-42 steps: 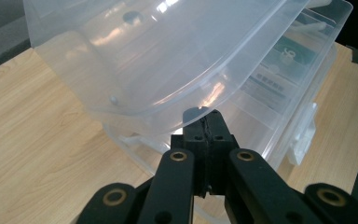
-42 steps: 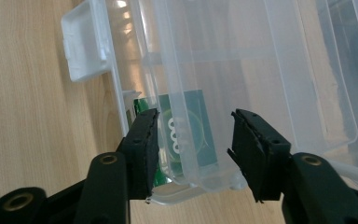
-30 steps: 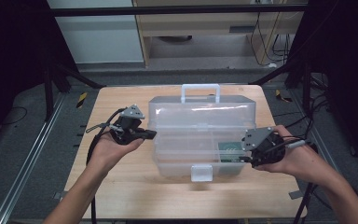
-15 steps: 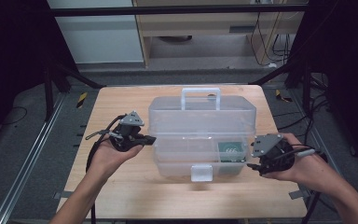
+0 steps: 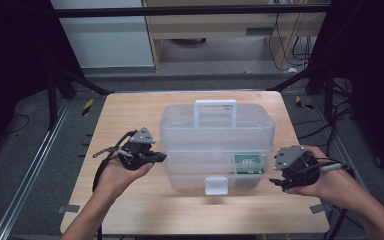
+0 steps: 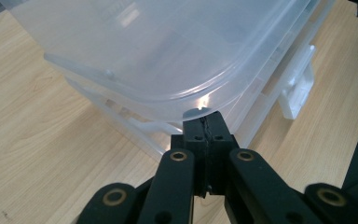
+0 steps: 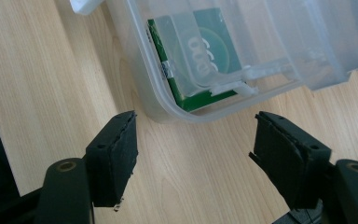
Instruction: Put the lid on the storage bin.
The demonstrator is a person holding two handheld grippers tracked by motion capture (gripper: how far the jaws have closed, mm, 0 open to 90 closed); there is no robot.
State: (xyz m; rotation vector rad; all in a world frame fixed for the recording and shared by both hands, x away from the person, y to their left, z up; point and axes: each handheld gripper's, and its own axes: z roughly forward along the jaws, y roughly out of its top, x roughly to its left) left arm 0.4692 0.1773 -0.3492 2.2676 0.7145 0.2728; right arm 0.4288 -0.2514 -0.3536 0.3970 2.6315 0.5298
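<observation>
High view: the clear plastic storage box (image 5: 217, 145) sits mid-table (image 5: 130, 112), between the two grippers. The left gripper (image 5: 156, 157), jaws clenched on nothing, has its tip at the box's left wall. The right gripper (image 5: 276, 181), just right of the box's near right corner, has just been opening its jaws, nothing between them. A green packet (image 5: 249, 163) inside is blurred by the plastic, its print unreadable

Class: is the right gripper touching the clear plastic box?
Apart. In the right gripper view, the right gripper has open jaws with bare wooden table between its pads and the clear plastic box.
</observation>
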